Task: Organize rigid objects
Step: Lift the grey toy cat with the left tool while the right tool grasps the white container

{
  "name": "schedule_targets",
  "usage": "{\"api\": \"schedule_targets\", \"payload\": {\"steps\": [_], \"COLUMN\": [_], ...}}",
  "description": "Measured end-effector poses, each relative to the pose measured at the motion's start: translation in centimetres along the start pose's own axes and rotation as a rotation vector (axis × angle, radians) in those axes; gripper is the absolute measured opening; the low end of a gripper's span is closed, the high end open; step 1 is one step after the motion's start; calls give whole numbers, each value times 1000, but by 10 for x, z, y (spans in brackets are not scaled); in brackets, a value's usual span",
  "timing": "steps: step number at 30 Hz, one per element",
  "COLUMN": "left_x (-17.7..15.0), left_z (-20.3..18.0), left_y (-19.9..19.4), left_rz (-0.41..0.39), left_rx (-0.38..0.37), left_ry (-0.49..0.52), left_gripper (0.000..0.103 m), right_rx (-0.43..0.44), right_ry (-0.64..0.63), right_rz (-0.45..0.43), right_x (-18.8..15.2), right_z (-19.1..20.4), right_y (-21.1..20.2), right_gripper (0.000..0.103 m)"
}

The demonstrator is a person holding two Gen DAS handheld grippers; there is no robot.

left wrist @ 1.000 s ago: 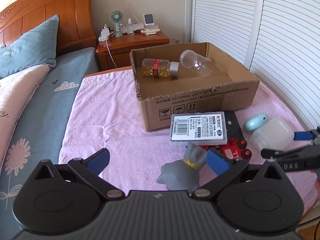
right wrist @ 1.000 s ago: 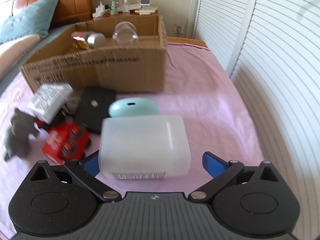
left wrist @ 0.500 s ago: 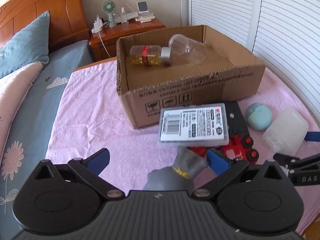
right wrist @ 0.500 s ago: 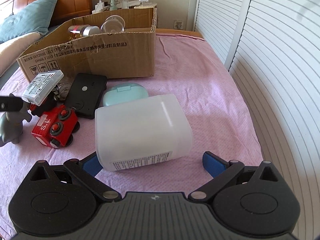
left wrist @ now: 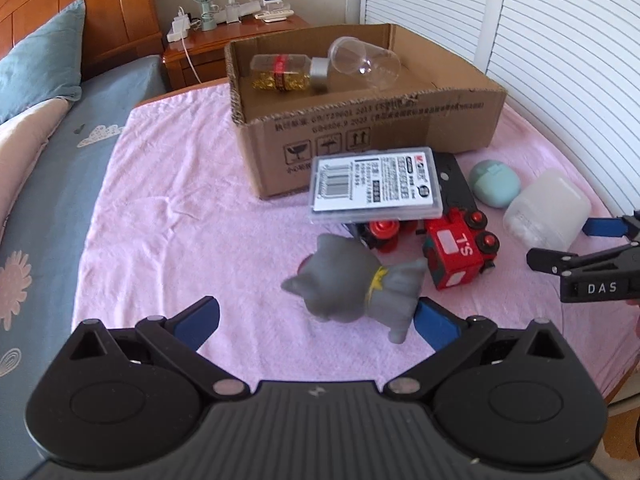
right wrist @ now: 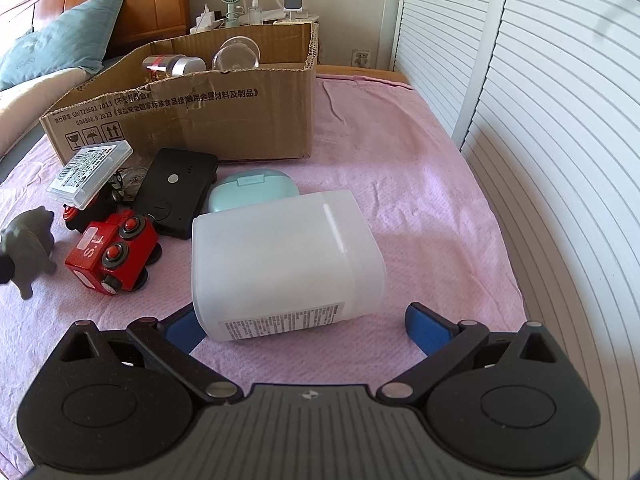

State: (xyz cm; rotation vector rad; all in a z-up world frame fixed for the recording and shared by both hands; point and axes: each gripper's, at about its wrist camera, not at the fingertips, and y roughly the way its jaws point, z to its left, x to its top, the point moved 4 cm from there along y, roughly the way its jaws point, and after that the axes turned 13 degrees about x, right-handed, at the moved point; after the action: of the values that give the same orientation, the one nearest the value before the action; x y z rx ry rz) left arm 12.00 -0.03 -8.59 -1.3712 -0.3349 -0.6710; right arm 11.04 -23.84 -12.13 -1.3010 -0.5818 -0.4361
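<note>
So the left claw (left wrist: 316, 322) is spread wide and empty, sitting low over the pink-covered desk (left wrist: 168, 216) with the grey cat (left wrist: 356, 288) partly between its fingers, tipped over on its side right by the right-hand pad. My guess is it's lining up to grab the cat, since nothing is pinched yet. The right claw (right wrist: 306, 326) is wide too, released, with the white tub (right wrist: 284, 264) lying on its side just ahead of the gap and its left pad tucked by the tub's corner. Looks like the setup for a squeeze across the tub's width, though that's a broad thing for these fingers. Going outward from there: the red train (right wrist: 114, 254) is on its side between cat and tub, a black pad (right wrist: 174, 190) lies flat behind it, and the clear case (left wrist: 376, 184) is propped on other stuff rather than resting on the cloth, so it could slide if bumped. The mint case (right wrist: 252, 188) is touching the tub's far end. The box (left wrist: 360, 120) sits toward the far edge of the desk, already holding a bottle (left wrist: 288, 74) and a clear jar (left wrist: 364, 64), so that's clearly where everything is headed, and the loose things are all piled just in front of it near the right edge.
</note>
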Motion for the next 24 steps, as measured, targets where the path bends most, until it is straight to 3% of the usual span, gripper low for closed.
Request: {"api": "schedule_targets", "payload": {"steps": [7, 24], "left_x": [-13, -20], "left_z": [-15, -11], "left_y": [20, 23], "left_rz": [38, -82], "left_rx": [-53, -95], "left_ry": [31, 57], "left_gripper": [102, 103], "right_rx": [16, 28], "right_ry": [-22, -44], "right_rz": [-9, -49], "right_x": [-2, -7], "right_z": [0, -1], "right_y": [-2, -5], "right_gripper": [103, 103]}}
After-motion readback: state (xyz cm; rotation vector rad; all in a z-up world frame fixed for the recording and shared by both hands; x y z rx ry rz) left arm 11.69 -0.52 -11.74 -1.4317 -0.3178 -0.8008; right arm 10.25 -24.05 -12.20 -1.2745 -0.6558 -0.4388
